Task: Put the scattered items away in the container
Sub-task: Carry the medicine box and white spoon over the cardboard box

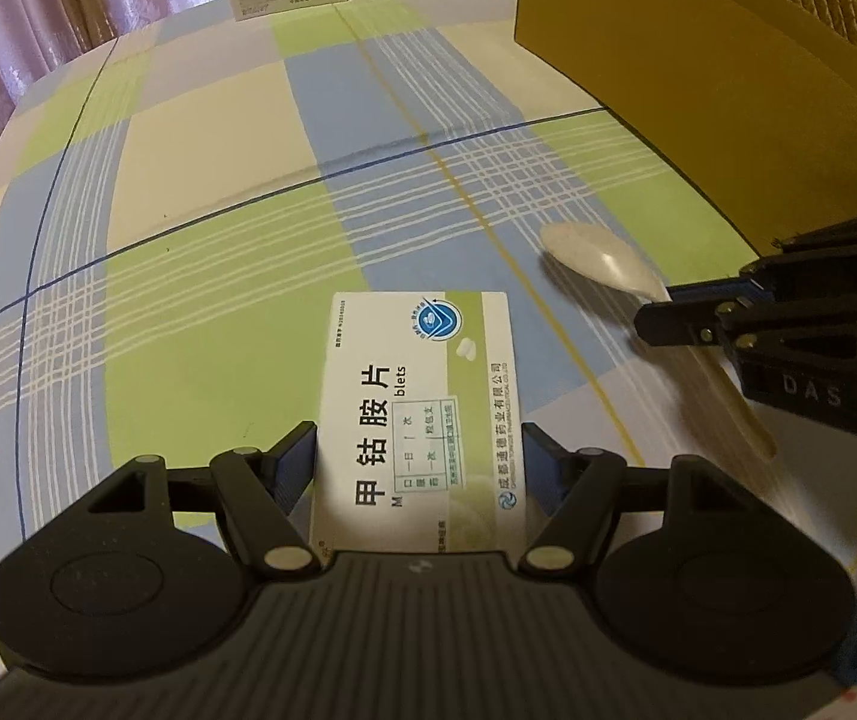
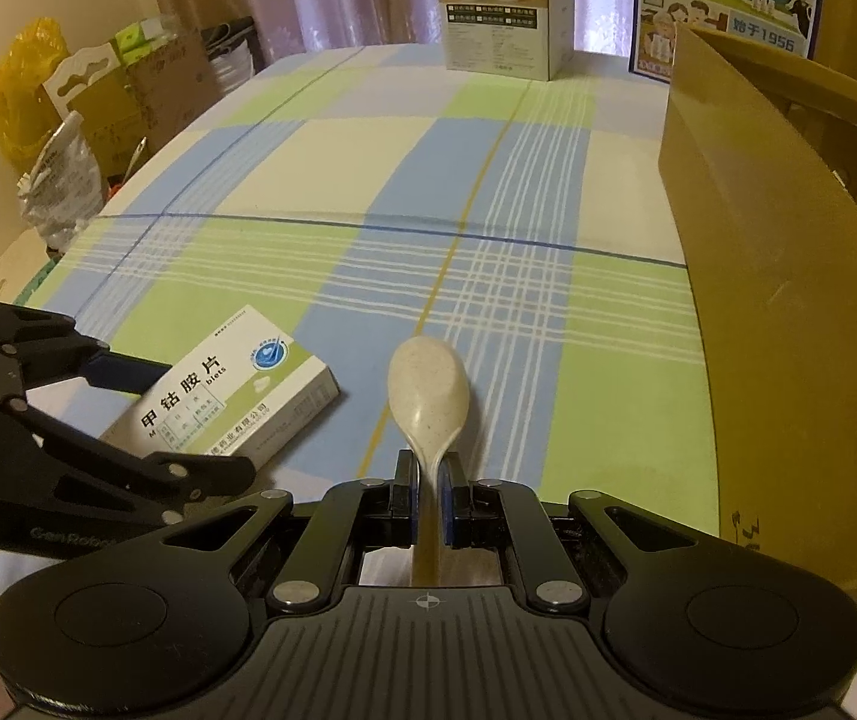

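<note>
Now we hold one item in each claw. Our left claw [image 1: 419, 450] is clamped on the medicine box [image 1: 422, 414] across its width, and our right claw [image 2: 426, 495] is pinched tight on the handle of the pale spoon [image 2: 428, 399], whose bowl sticks out ahead over the checked worktop [image 2: 320, 192]. The cardboard box [image 2: 788, 312], our likely container, stands to the right with its open top well above both items. From here the spoon could pivot or slide in such a narrow pinch, and either item may catch the tall cardboard wall if carried too low. Our two claws sit close together and could bump.
</note>
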{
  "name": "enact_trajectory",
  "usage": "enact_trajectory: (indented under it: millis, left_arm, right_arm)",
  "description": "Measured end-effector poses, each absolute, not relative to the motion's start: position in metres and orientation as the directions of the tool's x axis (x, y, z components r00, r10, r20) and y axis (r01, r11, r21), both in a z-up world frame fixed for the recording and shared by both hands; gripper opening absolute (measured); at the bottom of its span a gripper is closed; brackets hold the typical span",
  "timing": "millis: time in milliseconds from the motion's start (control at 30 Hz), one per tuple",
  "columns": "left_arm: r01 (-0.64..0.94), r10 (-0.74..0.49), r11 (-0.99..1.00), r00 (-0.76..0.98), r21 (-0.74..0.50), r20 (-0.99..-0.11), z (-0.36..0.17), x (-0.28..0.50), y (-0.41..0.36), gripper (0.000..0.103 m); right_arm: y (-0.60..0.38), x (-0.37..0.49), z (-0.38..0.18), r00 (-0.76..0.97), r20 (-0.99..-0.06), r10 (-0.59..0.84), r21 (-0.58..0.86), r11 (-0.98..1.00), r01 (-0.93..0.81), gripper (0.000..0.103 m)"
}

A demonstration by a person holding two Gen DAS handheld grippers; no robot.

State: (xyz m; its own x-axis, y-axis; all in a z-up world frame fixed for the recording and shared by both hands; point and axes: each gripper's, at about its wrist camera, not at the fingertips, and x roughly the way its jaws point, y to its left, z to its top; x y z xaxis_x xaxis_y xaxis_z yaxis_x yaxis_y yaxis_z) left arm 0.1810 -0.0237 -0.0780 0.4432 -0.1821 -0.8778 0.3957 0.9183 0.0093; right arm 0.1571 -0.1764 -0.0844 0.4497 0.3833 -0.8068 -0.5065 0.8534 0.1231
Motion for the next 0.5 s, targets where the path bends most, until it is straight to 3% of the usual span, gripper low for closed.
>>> enact_trajectory:
  millis: [500]
  left_arm:
    - [0.321,-0.167,0.947,0.496,0.001,-0.852,-0.05,0.161,-0.011,0.067]
  right_arm:
    - [-0.177,0.152,-0.075,0.482,-0.777,0.404,0.134,0.855,-0.5,0.004]
